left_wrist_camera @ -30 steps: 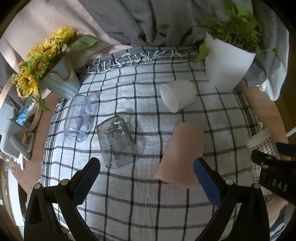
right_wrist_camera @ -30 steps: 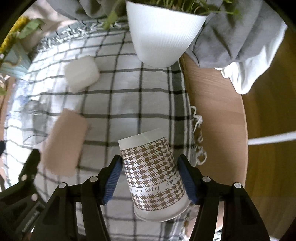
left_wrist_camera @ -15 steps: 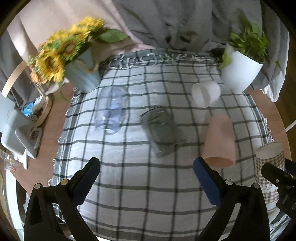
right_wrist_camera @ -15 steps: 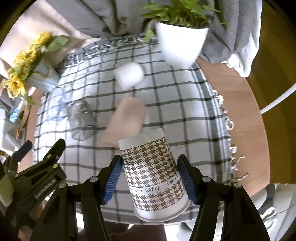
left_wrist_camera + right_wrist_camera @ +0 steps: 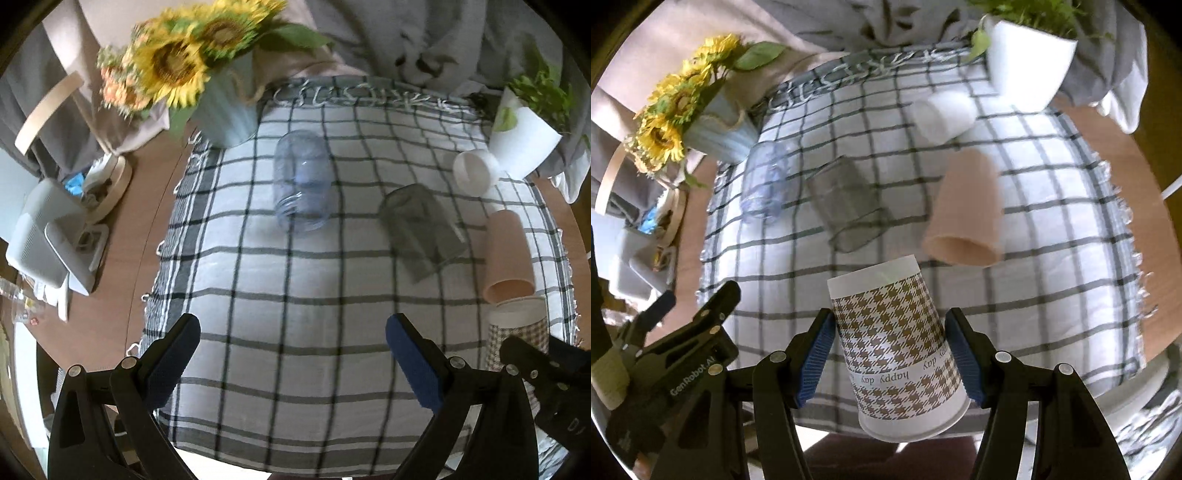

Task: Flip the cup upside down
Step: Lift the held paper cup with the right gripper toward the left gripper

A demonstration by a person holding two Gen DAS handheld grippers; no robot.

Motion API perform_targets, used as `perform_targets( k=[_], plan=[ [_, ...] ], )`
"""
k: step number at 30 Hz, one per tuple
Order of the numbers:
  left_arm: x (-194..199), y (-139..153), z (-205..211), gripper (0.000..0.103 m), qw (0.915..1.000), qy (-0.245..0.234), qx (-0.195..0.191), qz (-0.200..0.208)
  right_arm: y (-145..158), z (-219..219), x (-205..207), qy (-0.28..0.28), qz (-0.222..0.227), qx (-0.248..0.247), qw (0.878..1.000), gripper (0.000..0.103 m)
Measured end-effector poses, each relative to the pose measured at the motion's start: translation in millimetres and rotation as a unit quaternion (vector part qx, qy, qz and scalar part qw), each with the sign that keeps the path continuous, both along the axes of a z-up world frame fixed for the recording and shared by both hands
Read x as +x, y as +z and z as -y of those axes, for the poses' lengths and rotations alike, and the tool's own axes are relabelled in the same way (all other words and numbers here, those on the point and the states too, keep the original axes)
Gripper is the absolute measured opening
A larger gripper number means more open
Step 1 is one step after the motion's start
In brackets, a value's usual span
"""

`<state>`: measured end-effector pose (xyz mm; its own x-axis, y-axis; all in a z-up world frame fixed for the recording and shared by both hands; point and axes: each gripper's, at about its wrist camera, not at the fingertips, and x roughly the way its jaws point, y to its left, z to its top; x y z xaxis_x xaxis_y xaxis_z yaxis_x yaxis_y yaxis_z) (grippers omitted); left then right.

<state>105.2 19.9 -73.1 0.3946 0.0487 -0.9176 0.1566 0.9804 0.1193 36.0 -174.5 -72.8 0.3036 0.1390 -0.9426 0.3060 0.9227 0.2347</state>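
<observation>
While right tongs (image 5: 890,358) clamp houndstooth cup (image 5: 894,350), pink cup (image 5: 967,214) just beyond

Round wooden bench (image 5: 147,206) under a grey-checked cloth (image 5: 295,295). Grey drapery (image 5: 406,33) hung behind its far edge. Sunflower vase (image 5: 229,110) at far left; white plant pot (image 5: 524,140) at far right.

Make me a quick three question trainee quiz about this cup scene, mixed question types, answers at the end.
1. True or false: the right gripper is shut on the houndstooth cup.
2. How many cups lie on their sides on the checked cloth? A two, B four, C six.
3. Fill in: the left gripper holds ____.

Key: 1 true. 2 B: blue clear cup, grey glass, white cup, pink cup. 3 nothing.
</observation>
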Motion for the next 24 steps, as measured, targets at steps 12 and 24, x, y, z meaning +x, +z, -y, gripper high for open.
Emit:
perform_targets(
  k=[12, 24],
  plan=[
    [10, -29, -40, 0.103, 0.9991, 0.01, 0.018, -0.036, -54, -37, 12, -0.04, -0.039, 0.067, 0.996, 0.062],
    [12, -46, -43, 0.103, 0.9982, 0.01, 0.028, -0.052, -87, -37, 32, -0.061, -0.071, 0.062, 0.994, 0.062]
  ],
)
